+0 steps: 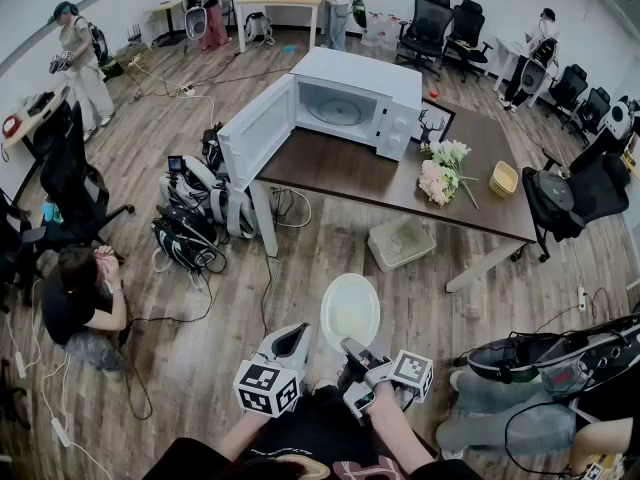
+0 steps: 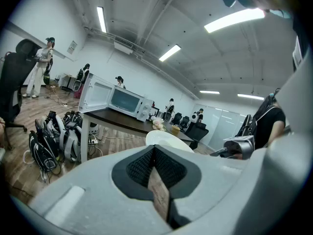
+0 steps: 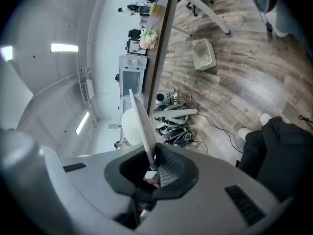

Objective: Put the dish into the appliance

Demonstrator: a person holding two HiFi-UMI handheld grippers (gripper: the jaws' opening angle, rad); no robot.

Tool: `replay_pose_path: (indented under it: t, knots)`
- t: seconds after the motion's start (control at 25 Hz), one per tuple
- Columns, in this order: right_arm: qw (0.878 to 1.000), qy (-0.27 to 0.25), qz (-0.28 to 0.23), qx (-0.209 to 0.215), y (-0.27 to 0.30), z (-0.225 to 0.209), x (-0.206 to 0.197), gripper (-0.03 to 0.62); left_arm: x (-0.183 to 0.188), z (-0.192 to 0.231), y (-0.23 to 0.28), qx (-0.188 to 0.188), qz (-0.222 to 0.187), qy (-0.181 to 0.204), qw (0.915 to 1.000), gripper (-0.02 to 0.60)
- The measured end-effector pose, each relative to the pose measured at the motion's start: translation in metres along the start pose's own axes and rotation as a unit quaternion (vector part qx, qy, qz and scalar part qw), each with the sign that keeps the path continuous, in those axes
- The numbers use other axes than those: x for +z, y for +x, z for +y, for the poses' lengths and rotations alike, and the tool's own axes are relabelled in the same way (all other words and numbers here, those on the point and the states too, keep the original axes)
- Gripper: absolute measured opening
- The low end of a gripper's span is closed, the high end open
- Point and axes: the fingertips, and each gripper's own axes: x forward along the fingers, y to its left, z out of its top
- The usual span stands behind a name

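Note:
A white dish [image 1: 350, 308] hangs over the wooden floor, short of the table, with my right gripper [image 1: 352, 348] shut on its near rim. In the right gripper view the dish [image 3: 137, 124] stands edge-on between the pads of the right gripper [image 3: 151, 166]. My left gripper [image 1: 298, 331] is shut and empty just left of the dish. The left gripper view shows its pads [image 2: 166, 165] pressed together, with the dish [image 2: 166, 140] just beyond them. The white microwave [image 1: 345, 103] stands on the dark table [image 1: 340, 173] ahead, its door [image 1: 258, 128] swung open to the left.
Several backpacks [image 1: 195, 213] and cables lie by the table's left leg. A person [image 1: 80, 298] sits on the floor at left. A white basket [image 1: 402, 241] sits under the table. Flowers [image 1: 440, 173] and a yellow bowl [image 1: 503, 179] are on the table; a black chair [image 1: 570, 193] stands to the right.

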Motion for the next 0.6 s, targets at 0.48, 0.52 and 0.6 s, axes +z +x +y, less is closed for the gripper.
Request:
replay_pose_path:
  t: [0.48, 0.52, 0.6]
  knots:
    - [0.999, -0.01, -0.012, 0.034, 0.052, 0.03, -0.004, 0.044, 0.019, 0.033, 0.025, -0.041, 0.015, 0.011, 0.999, 0.009]
    - [0.999, -0.011, -0.016, 0.036, 0.056, 0.032, -0.001, 0.044, 0.021, 0.036, 0.029, -0.047, 0.016, 0.014, 0.9987, 0.009]
    - [0.999, -0.009, -0.025, 0.037, 0.066, 0.035, 0.005, 0.046, 0.026, 0.042, 0.035, -0.058, 0.016, 0.017, 0.998, 0.009]
